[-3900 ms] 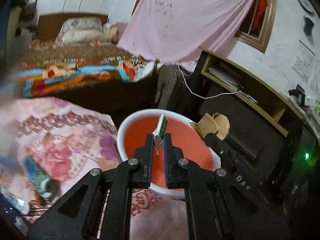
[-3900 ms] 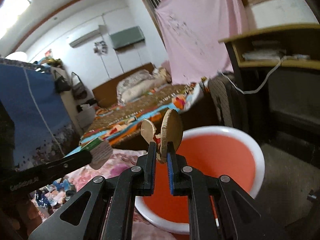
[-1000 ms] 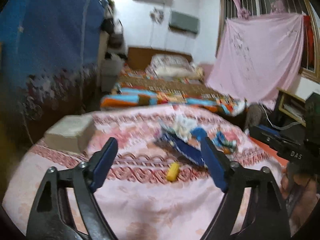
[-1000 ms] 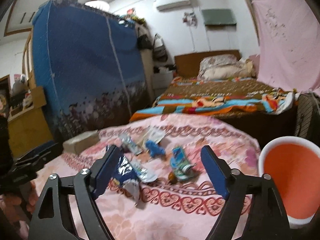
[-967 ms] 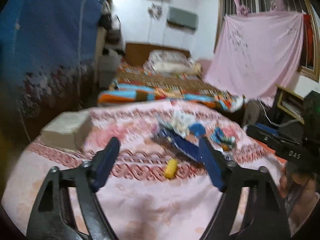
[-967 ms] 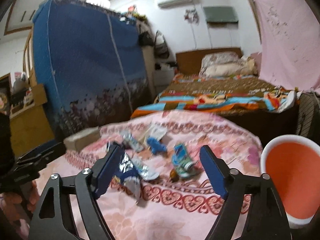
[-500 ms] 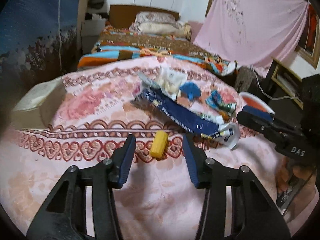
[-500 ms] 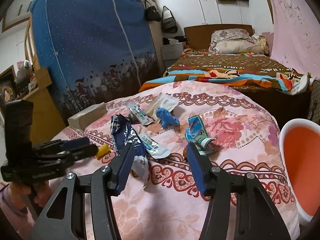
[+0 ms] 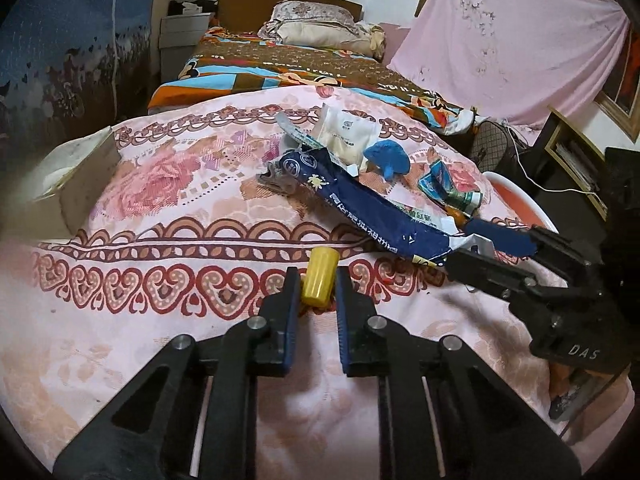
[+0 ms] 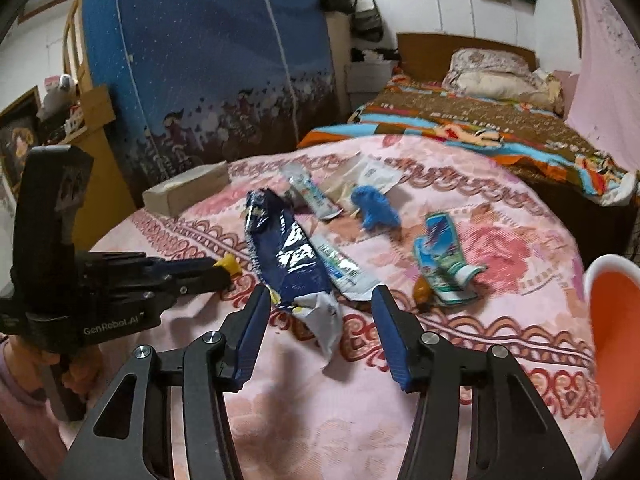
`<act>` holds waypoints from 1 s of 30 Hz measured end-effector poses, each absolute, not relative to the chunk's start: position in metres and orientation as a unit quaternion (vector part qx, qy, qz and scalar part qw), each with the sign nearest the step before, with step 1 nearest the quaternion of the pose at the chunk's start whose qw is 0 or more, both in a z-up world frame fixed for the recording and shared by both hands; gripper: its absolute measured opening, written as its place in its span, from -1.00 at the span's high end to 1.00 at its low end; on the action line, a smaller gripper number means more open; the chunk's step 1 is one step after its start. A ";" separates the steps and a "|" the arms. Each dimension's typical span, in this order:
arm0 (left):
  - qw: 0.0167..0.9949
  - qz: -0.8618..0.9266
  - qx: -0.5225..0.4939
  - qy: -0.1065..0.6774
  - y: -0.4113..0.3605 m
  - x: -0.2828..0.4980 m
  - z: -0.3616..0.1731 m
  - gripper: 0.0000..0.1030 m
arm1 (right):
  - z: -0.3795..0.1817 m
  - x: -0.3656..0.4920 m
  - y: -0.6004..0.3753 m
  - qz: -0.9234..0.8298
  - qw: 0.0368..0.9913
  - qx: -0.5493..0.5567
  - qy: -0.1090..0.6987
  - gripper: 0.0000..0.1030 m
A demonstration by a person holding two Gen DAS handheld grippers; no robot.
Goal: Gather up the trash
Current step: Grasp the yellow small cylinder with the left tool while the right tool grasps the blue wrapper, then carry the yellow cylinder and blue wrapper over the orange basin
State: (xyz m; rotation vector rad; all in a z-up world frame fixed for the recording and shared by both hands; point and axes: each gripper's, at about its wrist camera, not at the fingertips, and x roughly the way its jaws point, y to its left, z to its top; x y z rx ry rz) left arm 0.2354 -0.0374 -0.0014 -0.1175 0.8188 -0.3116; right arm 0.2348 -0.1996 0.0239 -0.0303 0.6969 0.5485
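Note:
A small yellow cylinder (image 9: 320, 276) lies on the pink patterned bedspread (image 9: 180, 208). My left gripper (image 9: 317, 273) is shut on it, one pad against each side. In the right wrist view the same gripper (image 10: 218, 274) comes in from the left with the yellow piece (image 10: 229, 265) at its tip. A long dark blue wrapper (image 10: 288, 260) lies just beyond. Its crumpled silver end sits between the fingers of my right gripper (image 10: 320, 296), which stands open and does not touch it. The orange, white-rimmed bin (image 10: 612, 320) is at the right edge.
More litter lies past the wrapper: a teal packet (image 10: 440, 264), a crumpled blue piece (image 10: 376, 204), a white sachet (image 9: 348, 132) and a flat strip (image 10: 312, 196). A cardboard box (image 10: 188, 192) sits on the left of the bedspread. A second bed and a blue wardrobe stand behind.
Both grippers tilted down towards the bedspread. The left jaws went from wide open to shut on the yellow cylinder. The right jaws narrowed and came around the blue wrapper's end.

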 end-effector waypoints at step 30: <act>0.937 -0.149 -0.049 0.312 -0.039 0.209 0.023 1.00 | 0.038 0.217 -0.211 0.272 0.923 0.013 0.272 0.57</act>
